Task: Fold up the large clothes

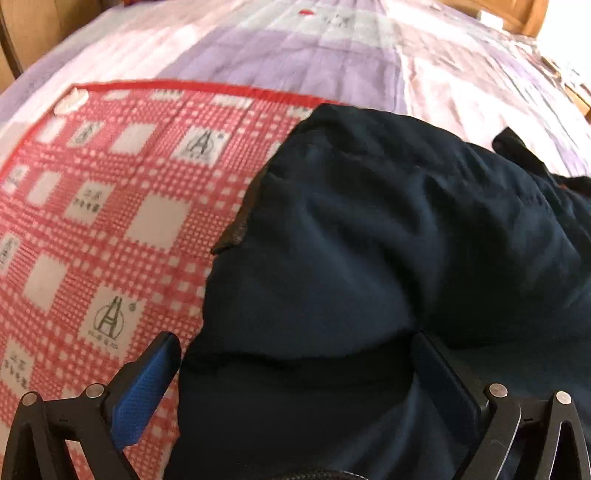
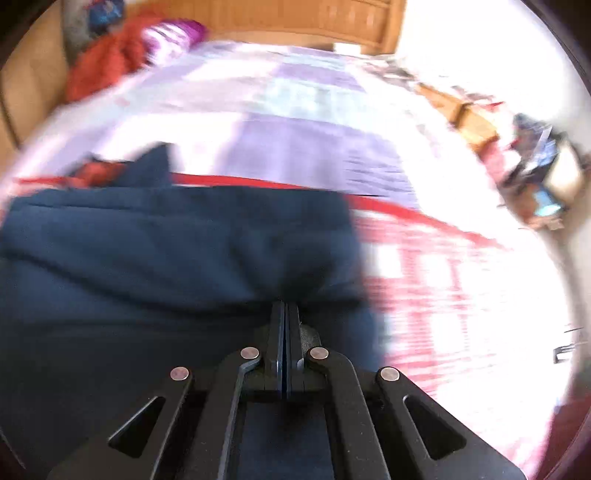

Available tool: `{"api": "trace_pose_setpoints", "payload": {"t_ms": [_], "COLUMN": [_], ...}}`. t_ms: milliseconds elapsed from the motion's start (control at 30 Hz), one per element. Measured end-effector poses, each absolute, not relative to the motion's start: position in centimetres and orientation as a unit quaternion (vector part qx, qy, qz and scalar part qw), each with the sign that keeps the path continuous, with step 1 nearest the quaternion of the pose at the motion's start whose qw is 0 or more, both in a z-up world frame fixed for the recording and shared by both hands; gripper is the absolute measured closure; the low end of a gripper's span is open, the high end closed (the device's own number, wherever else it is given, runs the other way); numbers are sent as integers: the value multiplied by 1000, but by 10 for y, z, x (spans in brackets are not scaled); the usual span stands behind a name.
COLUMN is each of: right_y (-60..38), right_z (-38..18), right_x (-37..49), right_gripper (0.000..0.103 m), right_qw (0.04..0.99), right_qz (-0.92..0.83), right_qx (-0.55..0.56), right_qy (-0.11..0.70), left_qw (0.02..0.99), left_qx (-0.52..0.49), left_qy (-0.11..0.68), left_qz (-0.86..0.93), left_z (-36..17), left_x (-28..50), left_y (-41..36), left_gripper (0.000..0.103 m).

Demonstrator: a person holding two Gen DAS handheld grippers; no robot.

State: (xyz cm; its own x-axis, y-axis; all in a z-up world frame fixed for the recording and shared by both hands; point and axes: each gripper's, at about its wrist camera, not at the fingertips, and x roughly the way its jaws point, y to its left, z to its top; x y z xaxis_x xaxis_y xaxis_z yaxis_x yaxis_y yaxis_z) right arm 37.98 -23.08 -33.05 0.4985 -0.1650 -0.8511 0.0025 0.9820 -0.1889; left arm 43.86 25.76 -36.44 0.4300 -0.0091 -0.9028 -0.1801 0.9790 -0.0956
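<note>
On the bed, mid-fold: my right claw (image 2: 285, 306) has its two fingers pressed flat together, and dark fabric bunches right at their tips, so I judge it is pinching an edge of the navy garment (image 1: 369, 229); the cloth actually between the fingers is hidden from me. The right wrist view is smeared with motion blur, which suits a hand carrying cloth across rather than resting

My left claw (image 1: 295, 350) stands spread wide, its blue-padded finger (image 1: 147, 387) over the red checked sheet (image 1: 92, 206) and the other finger over the dark fabric, straddling the garment's near left edge. I read that as placed to take the matching edge, so both sides lift evenly and the fold comes out square; it grips nothing yet

The garment lies in a rumpled heap on the red checked sheet, which is spread over the lilac bedcover (image 1: 295, 55) as a working surface. A black mesh tab (image 1: 236, 232) juts from its left edge, and a dark strap or sleeve end (image 1: 517, 147) sticks up at the far right. From the right wrist view the fabric shows long creases running across, so it is far from flat

A red and a purple-white bundle (image 2: 147, 40) sit well apart at the wooden headboard (image 2: 295, 18)
</note>
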Motion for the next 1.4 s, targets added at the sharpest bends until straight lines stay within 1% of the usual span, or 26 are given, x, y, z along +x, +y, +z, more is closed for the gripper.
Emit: {"api": "trace_pose_setpoints", "payload": {"t_ms": [67,133,233,300,367,433,500,533,633,667,700,800,900,967,1000,1033,1100,1167,1267,1367,1400], "right_y": [-246,-235,-224,-211,-186,-150,-108,-82,-35,-39,-50,-143,-233,-278,-287,-290,-282,-279,-286,-261,-249], "right_z": [-335,-335,-331,-311,-282,-277,-283,-290,-317,-331,-336,-341,-340,-338,-338,-338,-339,-339,-329,-297,-290], "right_x": [386,383,381,367,322,282,242,221,180,172,169,171,178,181,182,181,181,182,182,160,154], "right_gripper": [103,103,101,99,97,83,43,39,39,40,40,40,39,39,39,39,39,39,39,38,36], "right_qw": [852,851,848,867,901,906,901,895,876,869,870,886,876,868,864,861,858,858,863,894,901], "right_qz": [-40,-43,-60,-64,-12,37,94,133,176,171,162,74,-17,-50,-58,-58,-56,-66,-95,-79,-65], "right_qx": [-43,-97,-124,-98,-45,-53,-65,-77,-170,-202,-207,-168,-135,-75,-65,-68,-98,-106,-67,-81,-82], "right_qy": [520,514,512,484,431,418,419,420,416,418,417,427,462,489,497,500,501,498,491,433,420], "left_qw": [848,850,848,861,878,885,880,876,871,872,872,866,863,854,847,840,831,836,845,872,881], "left_qx": [-59,-50,-51,-29,-25,-16,-10,-3,31,27,22,-6,46,58,33,-22,-67,-34,-3,-7,-8], "left_qy": [524,520,523,503,477,465,469,474,482,481,482,499,503,517,529,541,550,543,531,488,473], "left_qz": [59,63,75,74,29,-24,-71,-91,-92,-89,-83,-48,-16,30,47,47,57,71,61,28,10], "left_z": [-361,-361,-353,-331,-310,-303,-308,-316,-338,-344,-348,-360,-361,-365,-369,-374,-377,-370,-356,-325,-315], "left_x": [438,431,422,401,367,322,288,269,246,244,243,247,245,248,250,249,249,246,242,234,231], "left_y": [248,246,247,235,214,179,146,127,108,117,129,192,225,247,264,284,297,287,267,245,234], "left_gripper": [0,0,1,2,2,2,2,2,1,0,0,0,0,0,0,0,0,0,1,1,1]}}
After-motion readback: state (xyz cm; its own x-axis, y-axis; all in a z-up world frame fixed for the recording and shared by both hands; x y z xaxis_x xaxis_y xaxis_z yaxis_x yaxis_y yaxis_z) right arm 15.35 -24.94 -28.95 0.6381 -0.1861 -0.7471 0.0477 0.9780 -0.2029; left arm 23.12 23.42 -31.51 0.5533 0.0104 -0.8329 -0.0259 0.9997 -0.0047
